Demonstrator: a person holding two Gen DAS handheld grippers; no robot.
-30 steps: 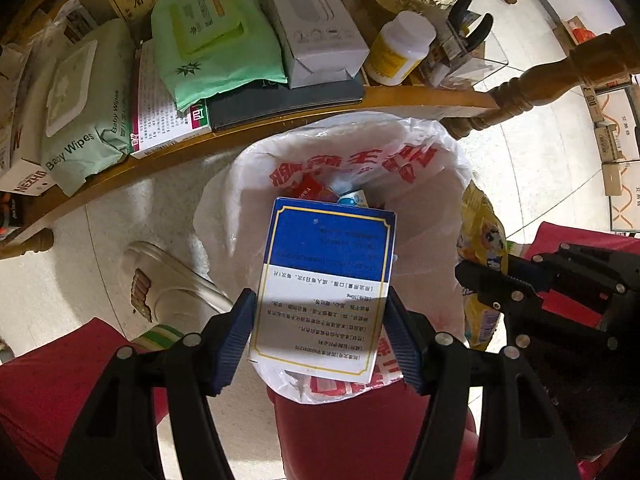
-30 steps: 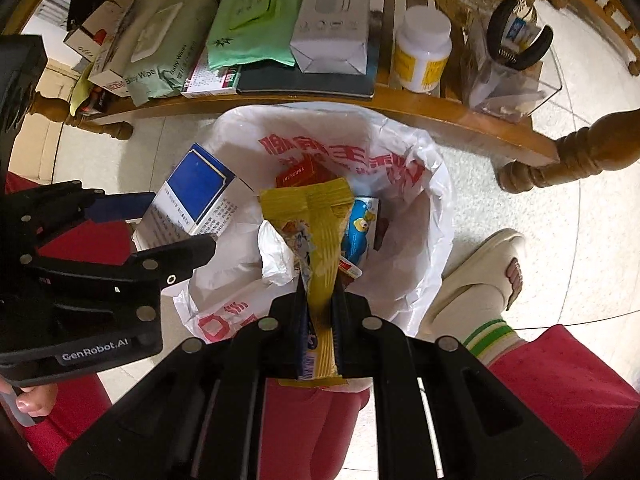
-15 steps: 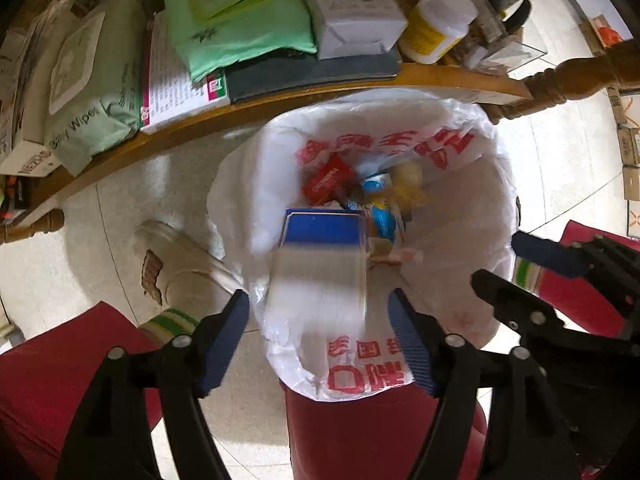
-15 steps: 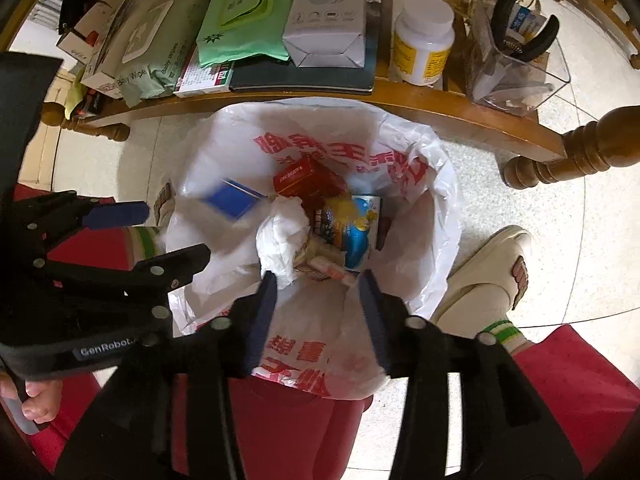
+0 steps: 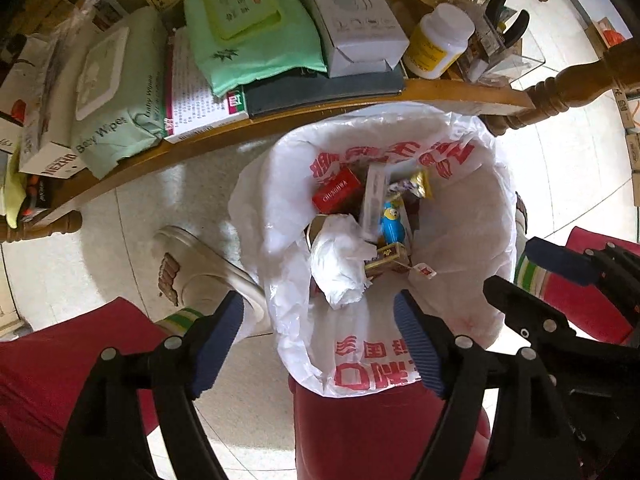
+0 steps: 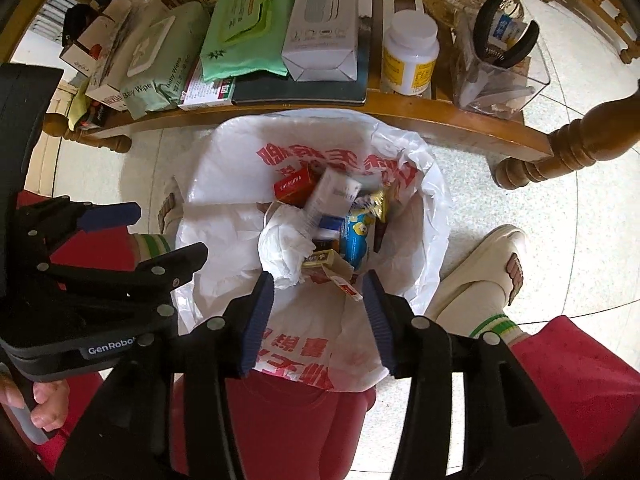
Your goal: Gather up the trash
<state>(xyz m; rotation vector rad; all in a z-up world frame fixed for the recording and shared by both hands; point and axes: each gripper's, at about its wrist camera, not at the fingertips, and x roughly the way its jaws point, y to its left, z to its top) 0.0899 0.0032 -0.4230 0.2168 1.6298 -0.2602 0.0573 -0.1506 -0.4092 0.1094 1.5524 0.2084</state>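
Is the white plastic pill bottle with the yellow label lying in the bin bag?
No, the white plastic pill bottle stands upright on the wooden table.

A bin lined with a bag [image 5: 472,208] stands on the floor just before a low table [image 5: 280,120]. Inside lie a crumpled tissue [image 5: 340,268], small boxes [image 5: 338,192] and wrappers [image 5: 394,228]. On the table sit wipes packs [image 5: 120,96], a long box [image 5: 352,20] and a bottle [image 5: 438,40]. A slipper [image 5: 196,268] rests left of the bin.

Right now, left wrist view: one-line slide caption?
Left gripper opening, empty, above the bag-lined bin holding dropped trash.
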